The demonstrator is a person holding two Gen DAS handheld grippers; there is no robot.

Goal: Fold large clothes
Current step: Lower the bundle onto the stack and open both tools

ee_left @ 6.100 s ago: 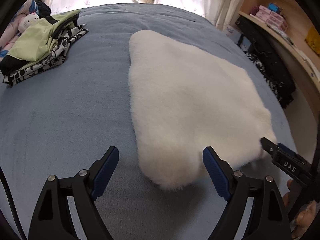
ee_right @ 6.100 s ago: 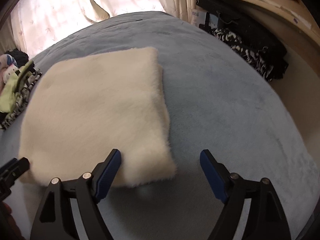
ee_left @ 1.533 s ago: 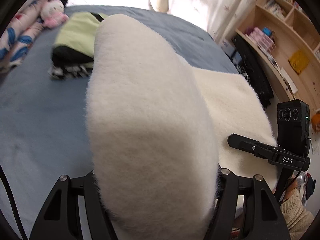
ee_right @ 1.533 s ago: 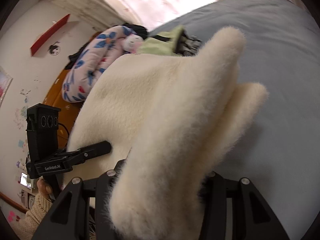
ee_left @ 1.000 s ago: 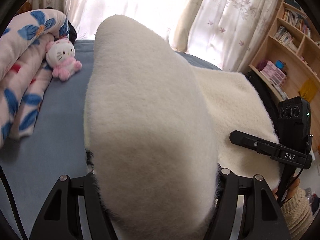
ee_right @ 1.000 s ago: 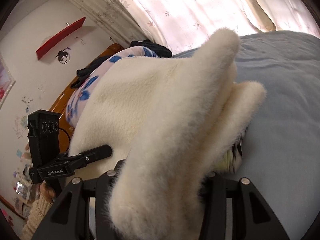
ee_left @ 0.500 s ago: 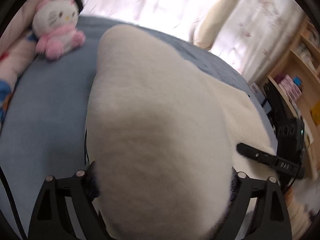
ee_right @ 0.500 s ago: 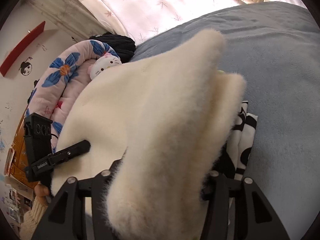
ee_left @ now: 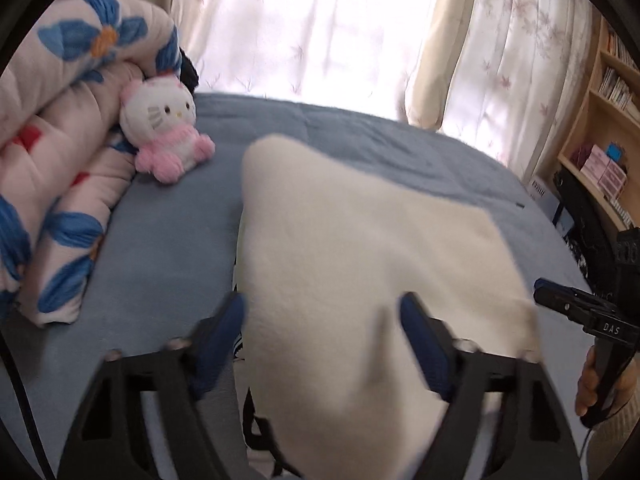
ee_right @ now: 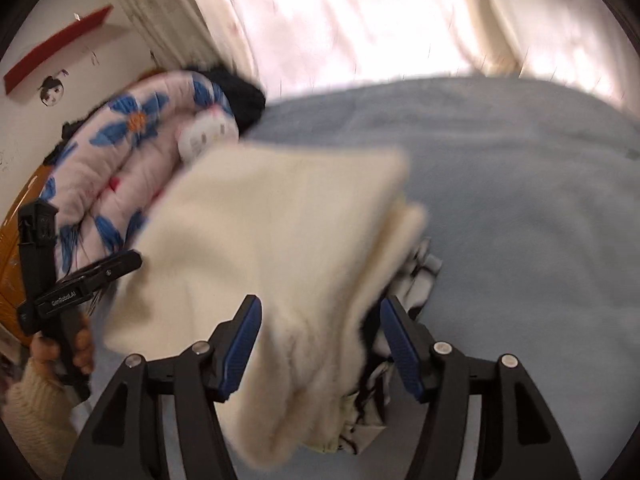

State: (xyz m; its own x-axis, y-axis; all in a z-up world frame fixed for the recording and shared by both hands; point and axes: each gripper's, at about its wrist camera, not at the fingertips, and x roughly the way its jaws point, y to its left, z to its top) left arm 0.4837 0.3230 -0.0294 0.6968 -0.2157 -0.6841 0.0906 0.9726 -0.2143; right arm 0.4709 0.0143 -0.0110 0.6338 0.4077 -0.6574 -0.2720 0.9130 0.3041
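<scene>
Folded cream fleece garment (ee_left: 360, 272), laid on a stack of folded clothes (ee_right: 416, 276) on the blue bedspread (ee_left: 160, 248), beside a floral quilt (ee_left: 52, 152) and white-and-pink cat plush (ee_left: 164, 132). Left gripper (ee_left: 320, 340), lettered "GenRobot.AI" in the right view, is seen closing with fleece between its blue pads, contact not discernible. Right gripper (ee_right: 320, 344), lettered "DAS" in the left view, is seen opening around the garment's corner, pads apart from it.

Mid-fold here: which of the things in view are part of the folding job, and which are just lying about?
Part of the job:
- folded cream fleece, lying between both grippers' jaws
- left gripper, jaws closing
- right gripper, jaws opening
- black-and-white patterned clothes under the fleece

Lying about:
- cat plush toy
- floral quilt
- bookshelf
- curtains
</scene>
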